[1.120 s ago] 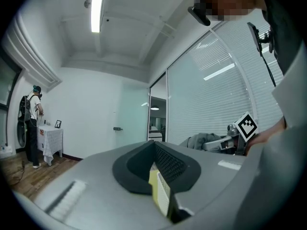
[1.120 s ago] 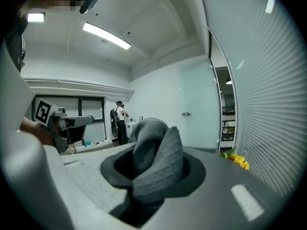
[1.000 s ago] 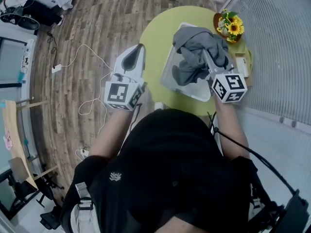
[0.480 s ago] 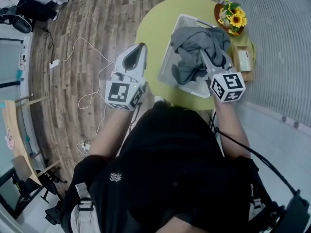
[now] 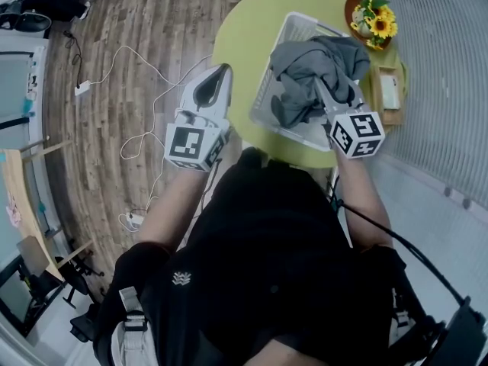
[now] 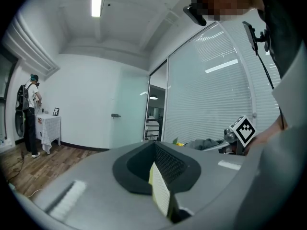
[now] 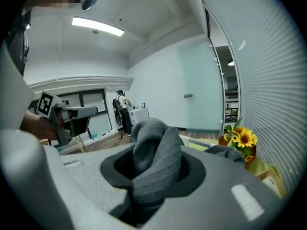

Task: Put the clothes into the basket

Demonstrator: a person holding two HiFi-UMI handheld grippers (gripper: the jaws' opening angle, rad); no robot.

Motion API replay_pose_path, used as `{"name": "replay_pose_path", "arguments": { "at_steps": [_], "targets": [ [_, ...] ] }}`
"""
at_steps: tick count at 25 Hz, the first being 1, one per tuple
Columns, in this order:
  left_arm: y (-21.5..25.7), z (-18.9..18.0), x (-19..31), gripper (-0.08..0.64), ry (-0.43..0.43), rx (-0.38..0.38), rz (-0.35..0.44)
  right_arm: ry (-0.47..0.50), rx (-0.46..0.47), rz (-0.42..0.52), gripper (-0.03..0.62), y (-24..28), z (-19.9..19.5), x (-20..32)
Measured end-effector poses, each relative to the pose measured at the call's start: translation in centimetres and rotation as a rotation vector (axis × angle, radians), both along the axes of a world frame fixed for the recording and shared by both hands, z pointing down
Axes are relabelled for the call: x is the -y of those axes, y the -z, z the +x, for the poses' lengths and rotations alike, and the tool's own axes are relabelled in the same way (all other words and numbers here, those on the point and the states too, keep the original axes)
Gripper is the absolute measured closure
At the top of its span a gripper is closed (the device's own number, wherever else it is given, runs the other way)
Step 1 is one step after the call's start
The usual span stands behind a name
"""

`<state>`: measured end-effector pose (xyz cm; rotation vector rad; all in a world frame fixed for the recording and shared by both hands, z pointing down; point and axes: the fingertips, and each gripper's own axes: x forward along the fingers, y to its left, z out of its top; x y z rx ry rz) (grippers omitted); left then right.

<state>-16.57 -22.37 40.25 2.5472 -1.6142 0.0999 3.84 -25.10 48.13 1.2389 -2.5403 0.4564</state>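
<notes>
Nearest the head camera is the person's black shirt [image 5: 267, 265], with both forearms reaching forward. The left gripper [image 5: 221, 73] is held out over the near left edge of the round yellow-green table [image 5: 240, 29], with the wooden floor [image 5: 137, 44] below and to its left. In the left gripper view its jaws stand together, only a thin pale slit between the dark pads, and nothing is caught in them.

The right gripper [image 5: 320, 86] reaches over the near rim of the white slatted basket [image 5: 263, 101], which stands on the table. Its jaws are clamped on a fold of the grey garment [image 5: 305, 71]; the right gripper view shows the ribbed grey cloth bunched up between the pads and bulging above them. The rest of the garment lies heaped over the basket's opening, one end trailing across the far right rim. Whether it reaches the basket's bottom cannot be told.

Just beyond the basket, at the table's far right edge, stands a pot of sunflowers [image 5: 379, 23], with a small wooden box [image 5: 389, 90] beside it. A white cable [image 5: 126, 59] snakes over the floor to the left.
</notes>
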Motion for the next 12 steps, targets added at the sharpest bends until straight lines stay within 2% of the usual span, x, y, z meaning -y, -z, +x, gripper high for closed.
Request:
{"name": "replay_pose_path", "arguments": {
  "at_steps": [8, 12],
  "targets": [
    [-2.2, -1.8, -0.5, 0.554, 0.046, -0.013, -0.052, -0.002, -0.025, -0.063, 0.462, -3.1, -0.5, -0.1],
    [-2.6, -2.9, -0.9, 0.554, 0.062, -0.027, -0.052, 0.009, -0.029, -0.103, 0.462, -4.2, -1.7, -0.5]
  ]
}}
